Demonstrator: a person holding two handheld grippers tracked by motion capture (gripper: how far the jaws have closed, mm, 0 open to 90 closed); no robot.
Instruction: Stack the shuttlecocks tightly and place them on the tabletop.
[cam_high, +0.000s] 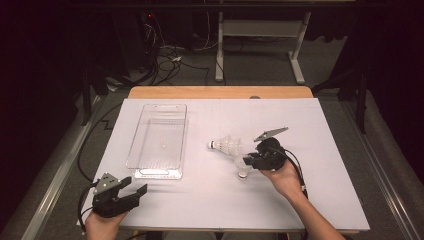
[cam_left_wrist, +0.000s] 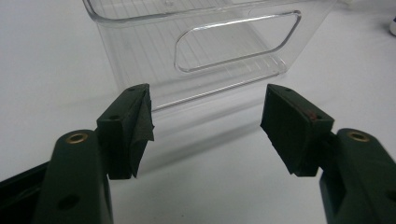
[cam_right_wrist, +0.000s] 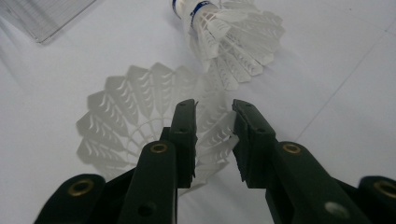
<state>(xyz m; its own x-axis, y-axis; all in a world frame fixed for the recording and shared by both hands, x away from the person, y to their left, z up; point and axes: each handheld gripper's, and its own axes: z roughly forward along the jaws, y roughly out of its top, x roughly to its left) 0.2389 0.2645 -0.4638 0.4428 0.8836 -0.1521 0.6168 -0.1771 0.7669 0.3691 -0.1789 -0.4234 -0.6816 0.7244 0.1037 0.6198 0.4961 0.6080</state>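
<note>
Your right gripper (cam_right_wrist: 212, 135) straddles the feather skirt of a white shuttlecock (cam_right_wrist: 140, 121) standing cork-down mid-table, jaws narrowly parted. A second shuttlecock (cam_right_wrist: 233, 39), blue-banded, lies just beyond, cork toward the clear plastic bin (cam_high: 160, 137). Your left gripper (cam_left_wrist: 205, 128) gapes wide, empty.

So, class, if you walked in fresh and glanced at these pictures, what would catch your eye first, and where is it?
Two white shuttlecocks near the table's middle: the nearer shuttlecock has part of its feather skirt's rim between the jaws of the right gripper, while the second shuttlecock lies on its side just beyond. Next, the clear plastic bin, left of them, with the open left gripper near the table's front edge pointing towards it.
</note>
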